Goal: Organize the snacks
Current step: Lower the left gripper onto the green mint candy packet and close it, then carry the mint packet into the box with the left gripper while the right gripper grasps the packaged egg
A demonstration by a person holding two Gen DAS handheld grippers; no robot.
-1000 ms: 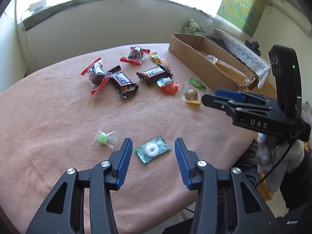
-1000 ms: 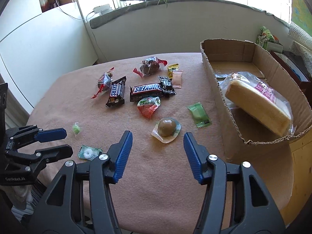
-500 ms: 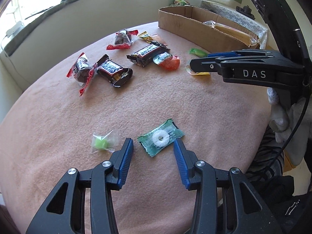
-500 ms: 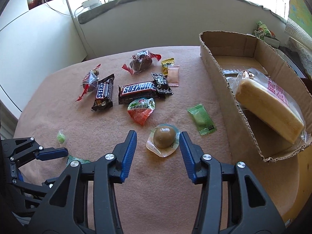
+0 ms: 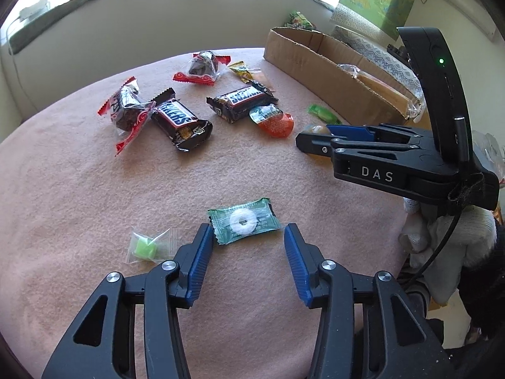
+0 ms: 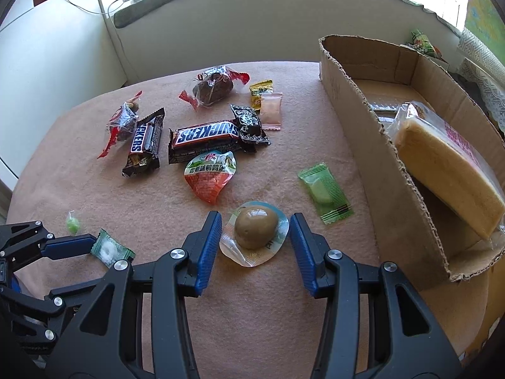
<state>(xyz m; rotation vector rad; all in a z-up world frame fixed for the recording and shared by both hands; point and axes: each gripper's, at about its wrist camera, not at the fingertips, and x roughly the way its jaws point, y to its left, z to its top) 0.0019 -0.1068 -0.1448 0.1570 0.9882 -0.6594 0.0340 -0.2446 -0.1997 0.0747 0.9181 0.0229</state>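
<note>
Surface [image 5: 79, 173]: pink cloth, snacks scattered.
Left tool [image 5: 246, 243]: opening, mint candy [image 5: 243, 222] bracketed, ungripped.
Right tool [image 6: 254, 232]: spread, packaged egg [image 6: 255, 232] straddled, ungripped.

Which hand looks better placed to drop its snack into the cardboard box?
Right, probably: its fingers straddle the wrapped egg, close beside the cardboard box. The left gripper, opening, frames the mint candy farther away.

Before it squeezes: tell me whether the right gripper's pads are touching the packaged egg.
Apart. The right wrist view shows pink cloth between each pad of the right gripper and the packaged egg.
</note>
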